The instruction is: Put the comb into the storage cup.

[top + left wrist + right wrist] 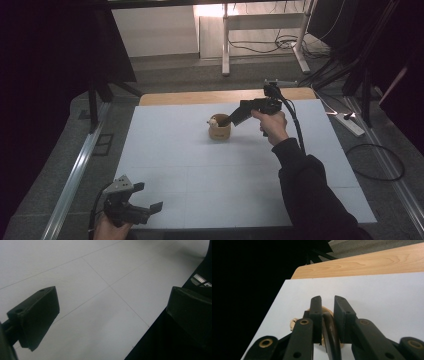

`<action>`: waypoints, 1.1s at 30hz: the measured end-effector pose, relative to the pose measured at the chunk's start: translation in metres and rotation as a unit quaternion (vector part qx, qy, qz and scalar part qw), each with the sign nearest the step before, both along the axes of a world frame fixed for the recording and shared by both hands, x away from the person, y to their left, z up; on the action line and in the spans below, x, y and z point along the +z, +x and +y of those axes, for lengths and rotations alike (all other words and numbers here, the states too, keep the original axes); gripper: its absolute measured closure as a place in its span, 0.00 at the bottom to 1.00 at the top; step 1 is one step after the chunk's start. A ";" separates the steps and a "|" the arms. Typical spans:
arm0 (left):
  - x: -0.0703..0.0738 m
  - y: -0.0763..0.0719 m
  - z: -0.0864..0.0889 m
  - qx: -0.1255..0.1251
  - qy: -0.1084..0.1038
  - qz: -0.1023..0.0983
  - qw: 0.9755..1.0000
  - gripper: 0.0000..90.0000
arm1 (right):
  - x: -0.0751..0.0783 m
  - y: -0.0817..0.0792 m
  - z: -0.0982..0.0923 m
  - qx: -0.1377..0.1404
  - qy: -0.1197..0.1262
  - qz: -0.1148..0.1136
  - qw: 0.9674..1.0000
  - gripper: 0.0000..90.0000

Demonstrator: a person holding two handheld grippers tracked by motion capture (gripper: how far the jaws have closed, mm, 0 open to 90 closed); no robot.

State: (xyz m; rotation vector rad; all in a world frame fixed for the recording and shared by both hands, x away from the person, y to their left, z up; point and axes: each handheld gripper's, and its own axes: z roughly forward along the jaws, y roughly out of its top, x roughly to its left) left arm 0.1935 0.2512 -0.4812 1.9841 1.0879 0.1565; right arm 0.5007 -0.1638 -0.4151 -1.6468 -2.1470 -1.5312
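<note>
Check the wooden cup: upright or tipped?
Upright. The wooden cup stands on the white table, mouth up, right gripper at its rim.

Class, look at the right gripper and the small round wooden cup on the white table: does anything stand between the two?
Nothing visible does. The right gripper already straddles the small round wooden cup's rim, one jaw either side of the wall. A small pale object pokes up at the cup's far side, clear of the jaws.
</note>
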 end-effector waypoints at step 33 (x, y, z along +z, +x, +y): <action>0.000 0.001 0.001 0.000 -0.003 0.003 1.000 0.00 | 0.006 -0.007 0.004 0.025 -0.097 -0.057 0.993 0.41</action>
